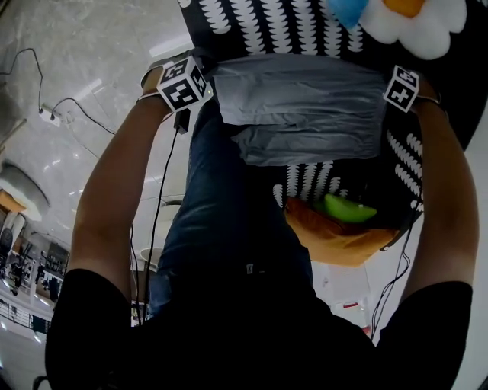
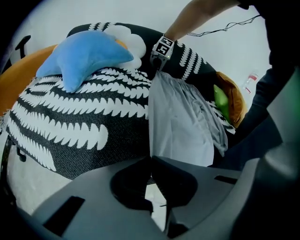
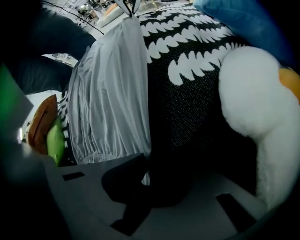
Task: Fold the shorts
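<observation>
Head view: we see the shorts (image 1: pixel 301 114) lying on the patterned cushion (image 1: pixel 267 23), long axis running from left gripper (image 1: pixel 210 80) to right gripper (image 1: pixel 383 85). Each is clamped on a far corner, and the free edge lies nearer us.

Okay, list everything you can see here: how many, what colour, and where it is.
shorts: one, grey, spread on the patterned cover, two corners pinched
patterned cover: one, black with white leaf print, under everything
star cushion: one, blue, on the cover beyond the shorts
flower cushion: one, white with orange centre, beside the star
orange cushion: one, orange with a green part, at the cover's near edge
cables: a few, black, on the pale floor
left gripper: one, grey, shut on a shorts corner
right gripper: one, grey, shut on another corner
arms: two, bare, reaching forward
</observation>
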{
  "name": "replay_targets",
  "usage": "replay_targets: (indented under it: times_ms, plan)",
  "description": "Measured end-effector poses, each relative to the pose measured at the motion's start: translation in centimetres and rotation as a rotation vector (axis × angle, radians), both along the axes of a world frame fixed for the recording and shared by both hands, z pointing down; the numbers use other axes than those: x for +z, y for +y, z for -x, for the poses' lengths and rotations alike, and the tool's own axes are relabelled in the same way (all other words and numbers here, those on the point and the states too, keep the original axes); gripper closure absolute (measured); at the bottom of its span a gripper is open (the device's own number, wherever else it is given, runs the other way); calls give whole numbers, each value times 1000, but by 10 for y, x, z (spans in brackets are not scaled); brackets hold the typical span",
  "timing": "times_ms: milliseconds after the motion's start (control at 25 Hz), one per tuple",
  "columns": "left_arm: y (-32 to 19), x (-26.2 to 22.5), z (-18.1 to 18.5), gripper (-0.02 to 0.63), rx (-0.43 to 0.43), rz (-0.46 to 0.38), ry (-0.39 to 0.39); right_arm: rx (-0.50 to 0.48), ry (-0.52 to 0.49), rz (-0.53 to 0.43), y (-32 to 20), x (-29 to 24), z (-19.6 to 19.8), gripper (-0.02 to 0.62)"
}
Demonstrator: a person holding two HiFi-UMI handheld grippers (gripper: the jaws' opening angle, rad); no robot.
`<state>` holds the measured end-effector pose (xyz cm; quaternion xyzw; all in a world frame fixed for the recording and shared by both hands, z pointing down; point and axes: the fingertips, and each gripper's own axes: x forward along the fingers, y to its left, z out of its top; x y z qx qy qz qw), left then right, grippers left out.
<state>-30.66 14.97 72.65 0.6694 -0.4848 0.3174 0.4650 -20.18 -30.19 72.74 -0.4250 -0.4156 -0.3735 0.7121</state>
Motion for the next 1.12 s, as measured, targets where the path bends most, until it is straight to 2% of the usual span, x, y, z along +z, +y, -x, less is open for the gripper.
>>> replay_targets:
  times_ms: [160, 400, 840, 1120]
  plan:
    - [2, -13, 3, 583, -23, -4, -41, -29, -78, -22, -7, -14, 11, 572]
    - [5, -33, -31, 583, -43, -10, -70, -72, -178, -31, -15, -43, -7, 574]
    - [14, -61, -126, 583, -30, -32, -70, -69, -262, -57, -17, -80, -67, 575]
    - [21, -71, -181, 583, -28, -49, -60, -36, -267, -71, -18, -81, -128, 575]
